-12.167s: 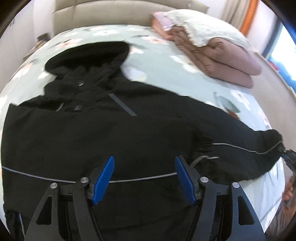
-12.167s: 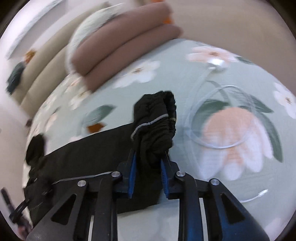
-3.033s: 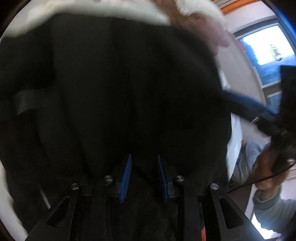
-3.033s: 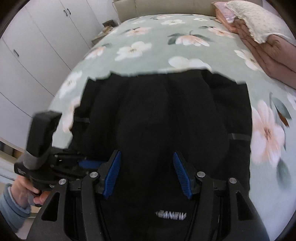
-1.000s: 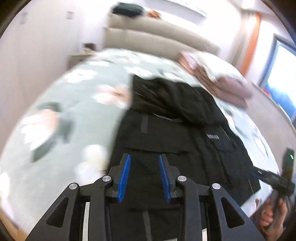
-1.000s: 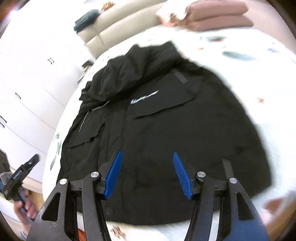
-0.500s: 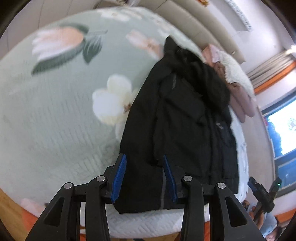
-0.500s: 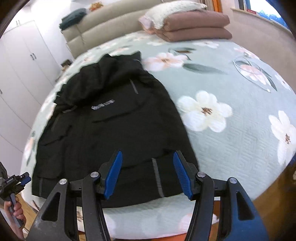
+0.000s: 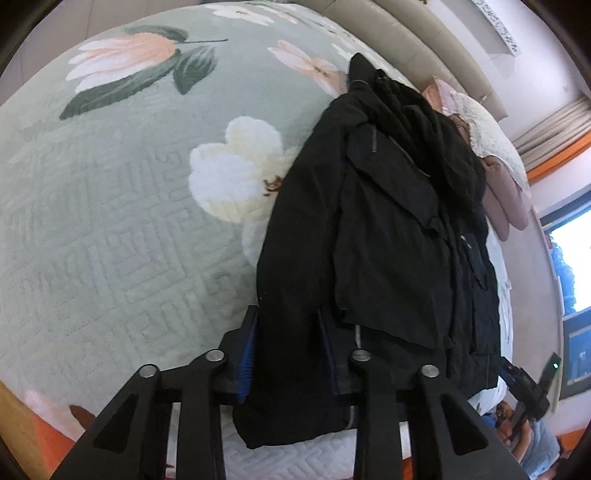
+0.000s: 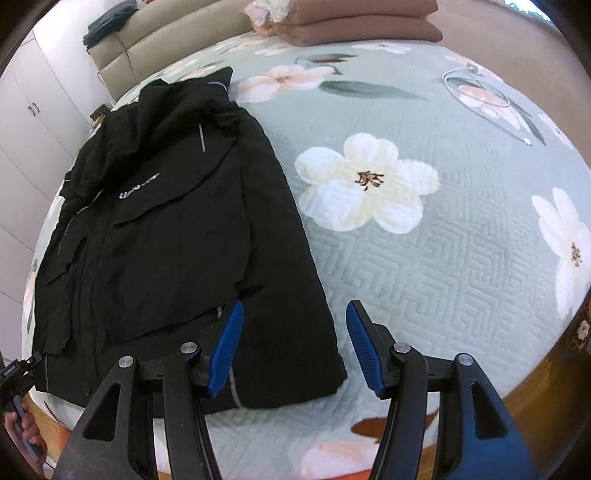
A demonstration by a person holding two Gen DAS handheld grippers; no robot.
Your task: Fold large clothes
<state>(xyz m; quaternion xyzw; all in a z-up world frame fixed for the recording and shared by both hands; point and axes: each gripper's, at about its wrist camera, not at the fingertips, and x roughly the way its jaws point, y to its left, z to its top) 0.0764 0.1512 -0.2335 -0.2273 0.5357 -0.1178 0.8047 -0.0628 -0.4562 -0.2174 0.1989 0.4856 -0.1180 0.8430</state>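
A black jacket (image 9: pixel 388 229) lies spread on the flowered bed cover (image 9: pixel 110 206), folded in on itself, with its hem at the near edge. My left gripper (image 9: pixel 288 347) is down on the hem's left corner. Its jaws are closing, and black fabric fills the gap from pad to pad. In the right wrist view the jacket (image 10: pixel 177 229) lies to the left. My right gripper (image 10: pixel 293 347) hangs open just above the hem's right corner, with nothing pinched. Its left finger is over the fabric and its right finger is over the bed cover (image 10: pixel 443 258).
Folded brown blankets and a pillow (image 10: pixel 354 18) are stacked at the far end by the beige headboard (image 10: pixel 166 33). A thin white cable (image 10: pixel 476 92) loops on the cover at the right. White wardrobes (image 10: pixel 29 110) line the left. The bed's edge runs just under both grippers.
My left gripper has dropped onto the hem's left corner and narrowed around the fabric. My right gripper has slid right along the hem to its right corner, still open.
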